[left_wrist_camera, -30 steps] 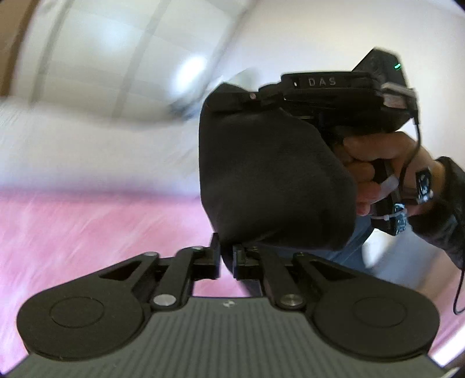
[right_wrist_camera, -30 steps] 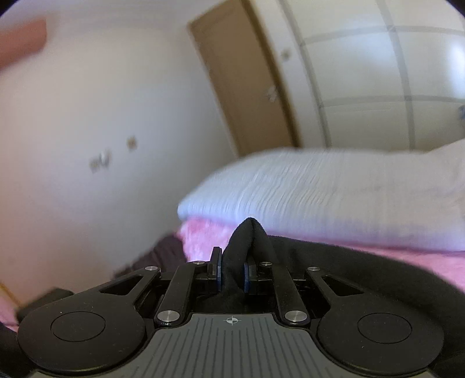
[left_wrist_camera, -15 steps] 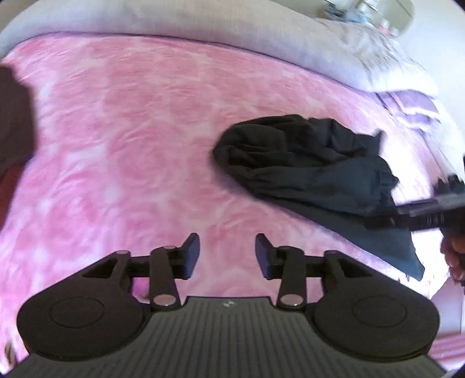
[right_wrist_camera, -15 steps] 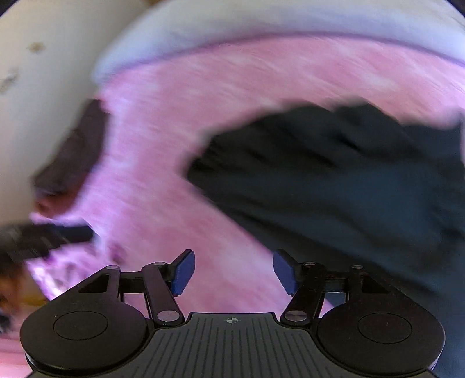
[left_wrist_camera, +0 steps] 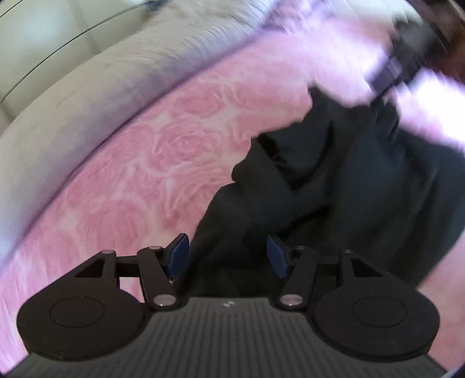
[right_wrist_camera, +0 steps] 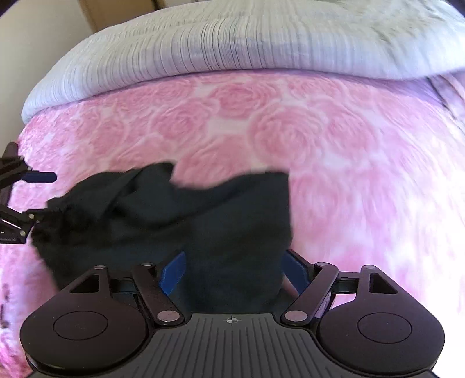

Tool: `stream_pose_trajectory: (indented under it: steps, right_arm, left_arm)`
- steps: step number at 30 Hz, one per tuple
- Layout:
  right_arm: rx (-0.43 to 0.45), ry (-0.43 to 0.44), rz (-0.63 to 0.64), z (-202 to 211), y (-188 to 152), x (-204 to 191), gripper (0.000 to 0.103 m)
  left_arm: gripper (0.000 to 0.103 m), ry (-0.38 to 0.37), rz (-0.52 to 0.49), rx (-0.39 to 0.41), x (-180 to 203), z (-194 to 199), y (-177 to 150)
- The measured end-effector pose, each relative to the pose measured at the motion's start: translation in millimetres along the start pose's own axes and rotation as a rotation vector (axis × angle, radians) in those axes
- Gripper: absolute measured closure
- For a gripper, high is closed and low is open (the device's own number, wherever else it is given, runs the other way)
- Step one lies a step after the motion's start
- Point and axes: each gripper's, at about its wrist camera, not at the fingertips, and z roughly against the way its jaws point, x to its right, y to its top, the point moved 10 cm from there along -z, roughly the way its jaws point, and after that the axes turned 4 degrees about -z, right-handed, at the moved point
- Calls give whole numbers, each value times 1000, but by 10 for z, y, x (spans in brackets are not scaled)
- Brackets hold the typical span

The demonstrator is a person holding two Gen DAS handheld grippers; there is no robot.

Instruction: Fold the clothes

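A crumpled black garment (left_wrist_camera: 343,180) lies on the pink rose-patterned blanket (left_wrist_camera: 162,162). My left gripper (left_wrist_camera: 228,256) points down at the garment's near edge. Its jaws are opening; cloth lies between the blue pads (left_wrist_camera: 178,256), which do not press on it. In the right wrist view the same garment (right_wrist_camera: 180,209) spreads across the blanket (right_wrist_camera: 348,162). My right gripper (right_wrist_camera: 235,272) is over it with its jaws opening and loose cloth in the gap. The right gripper (left_wrist_camera: 407,58) shows blurred at the top right of the left wrist view. The left gripper (right_wrist_camera: 17,197) sits at the garment's left end.
A pale grey ribbed duvet (right_wrist_camera: 232,40) lies along the far edge of the bed, also seen as the duvet (left_wrist_camera: 87,96) in the left wrist view. Pink blanket stretches bare to the right of the garment. A wall and a door edge (right_wrist_camera: 93,11) stand behind.
Both grippers held the black garment up in the air, shut on it. They have since dropped toward the bed and spread their jaws, and the garment now lies on the blanket.
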Motion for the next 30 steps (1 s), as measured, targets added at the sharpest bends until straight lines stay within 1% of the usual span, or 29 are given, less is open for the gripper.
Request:
stream_pose_trajectory:
  steps: [1,2,3,4,5,6,7,8,9,10,12,14,16,17,18,19,20,21,22,23,24,25,26,28,30]
  right_arm:
    - [-9,11,16,-183,74,91,22]
    - [-20,24,28,-377,128,184,22]
    - [-33,37,32,-540,173,271,22]
    - [-55,60,12,-692,179,343,22]
    - [-82,89,-24,-851,163,409,29]
    - [-99,136,-89,-939,161,456,46]
    - [-109,197,-174,-974,173,489,101]
    - [-90,236,-220,-909,228,510,99]
    - [-48,260,-238,-773,310,521,99]
    - [-5,278,-247,-605,414,543,99]
    - [84,250,-240,-314,721,707,99]
    - [163,210,-226,-112,1054,900,99]
    - [209,180,-194,-153,1386,1040,99]
    - [231,160,-175,-216,1555,1094,99]
    - [248,138,-166,-316,1705,1141,99]
    - [251,119,-171,-442,1814,1184,97]
    - [231,76,-175,-601,1871,1225,87]
    - [220,-3,-168,-707,1879,1262,76]
    - [222,-95,-153,-760,1870,1294,61]
    - [231,-108,-159,-757,1818,1265,57]
    - [243,-63,-179,-718,1737,1192,56]
    - [256,-19,-199,-677,1657,1120,52]
    - [251,24,-208,-638,1548,1032,49]
    - [207,90,-185,-584,1235,817,47]
    - [144,155,-135,-592,913,580,45]
  left_arm:
    - [53,-16,-49,-21,24,-121,6]
    - [77,-44,-79,-55,44,-224,-23]
    - [96,-75,-105,-93,63,-324,-62]
    - [97,-88,-97,-108,30,-369,-81]
    - [97,-92,-27,-98,-85,-327,-66]
    - [97,-94,57,-82,-223,-263,-42]
    - [98,-97,141,-65,-362,-200,-18]
    - [98,-85,227,-47,-558,-98,13]
    - [98,-68,315,-28,-772,15,43]
    - [98,-61,366,-18,-960,90,70]
    - [98,-52,446,-3,-1321,218,120]
    - [98,-30,498,15,-1612,108,158]
    - [97,-6,546,33,-1895,-31,193]
    - [96,-2,600,39,-2045,-173,198]
    - [90,-3,685,24,-2189,-361,158]
    - [86,5,773,-12,-2300,-540,85]
    - [84,27,839,-31,-2374,-631,3]
    - [84,53,898,-45,-2439,-696,-81]
    - [83,79,957,-58,-2503,-761,-165]
    - [79,105,1001,-45,-2544,-739,-238]
    - [76,119,1022,-26,-2545,-684,-295]
    - [75,121,1017,-12,-2505,-613,-338]
    - [75,114,971,-8,-2403,-548,-348]
    - [72,96,860,-5,-2164,-425,-349]
    - [70,20,712,-1,-1759,-369,-260]
